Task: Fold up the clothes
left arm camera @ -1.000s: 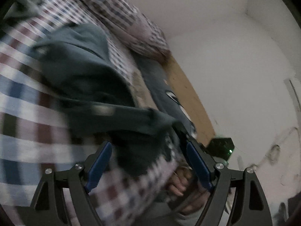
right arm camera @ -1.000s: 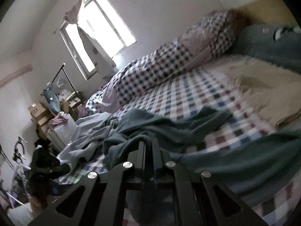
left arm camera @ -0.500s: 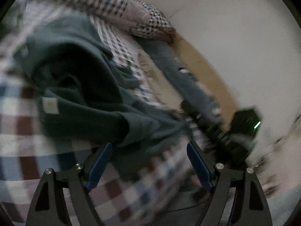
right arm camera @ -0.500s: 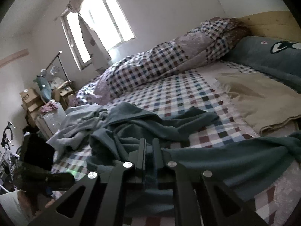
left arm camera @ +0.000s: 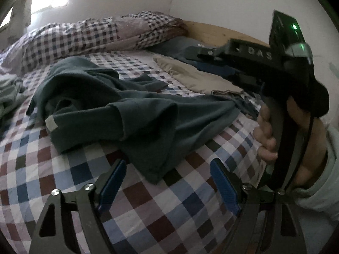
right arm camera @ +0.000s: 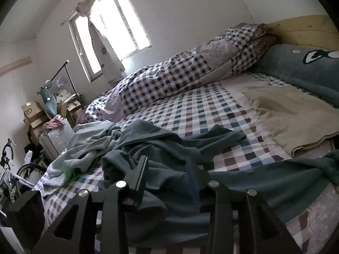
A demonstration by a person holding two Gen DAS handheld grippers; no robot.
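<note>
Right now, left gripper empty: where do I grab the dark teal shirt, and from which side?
Take the dark teal shirt by the hem corner that droops toward the left gripper. Come straight in along the checked bedsheet from the near edge. That corner is a thin loose flap between the open fingers, unlike the bunched folds behind. The right gripper is opening, with cloth between its fingers.

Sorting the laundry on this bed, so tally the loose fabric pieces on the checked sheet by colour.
Dark teal: 1, the dark teal garment
Pale grey-green: 1, the pale grey-green garment
Beige: 1, the beige cloth
Total: 3
</note>
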